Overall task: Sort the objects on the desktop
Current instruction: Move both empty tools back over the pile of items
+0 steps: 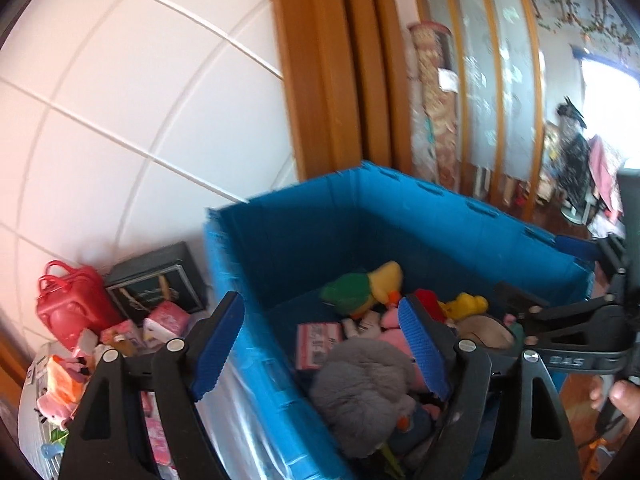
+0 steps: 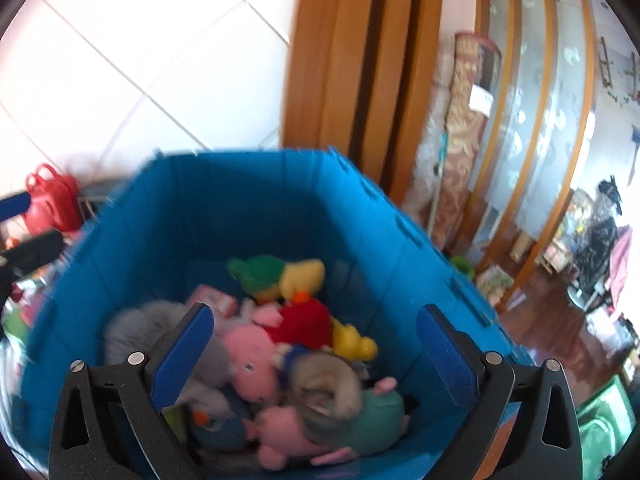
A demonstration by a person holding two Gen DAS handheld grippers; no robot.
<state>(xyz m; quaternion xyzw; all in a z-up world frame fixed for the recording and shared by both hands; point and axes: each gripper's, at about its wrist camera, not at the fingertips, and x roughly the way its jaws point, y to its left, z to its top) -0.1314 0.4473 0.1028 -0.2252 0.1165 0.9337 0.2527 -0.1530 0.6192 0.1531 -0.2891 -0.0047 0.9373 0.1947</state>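
The blue crate (image 2: 280, 208) is the largest item and is taken to be the sorting bin: soft toys are heaped on its floor, loosely, as if dropped in rather than arranged. It stands against the white tiled wall (image 1: 120, 100), next to a wooden door frame (image 1: 320, 80). Its long axis cannot be told through the fisheye distortion; its open mouth faces up toward both cameras.

Within the heap, a grey fluffy plush (image 1: 360, 380) lies toward the crate's left side. A pink pig plush (image 2: 252, 364) lies near the centre, snout pointing down-right in the right wrist view. A green-and-yellow plush (image 2: 280, 276) lies farthest back, its long axis roughly left to right, green end to the left. A red plush (image 2: 308, 320) and a small yellow one (image 2: 354, 342) sit between these.

Outside the crate, on its left, a red toy bag (image 1: 68, 304), a dark box (image 1: 156, 284) and small pink packets (image 1: 168, 316) are piled, judged to be unsorted.

The left gripper (image 1: 320, 344) is held with jaws wide apart, straddling the crate's left wall, nothing gripped. The right gripper (image 2: 316, 352) is held above the heap, jaws spread wide, likewise empty. Both are judged to be between picks.
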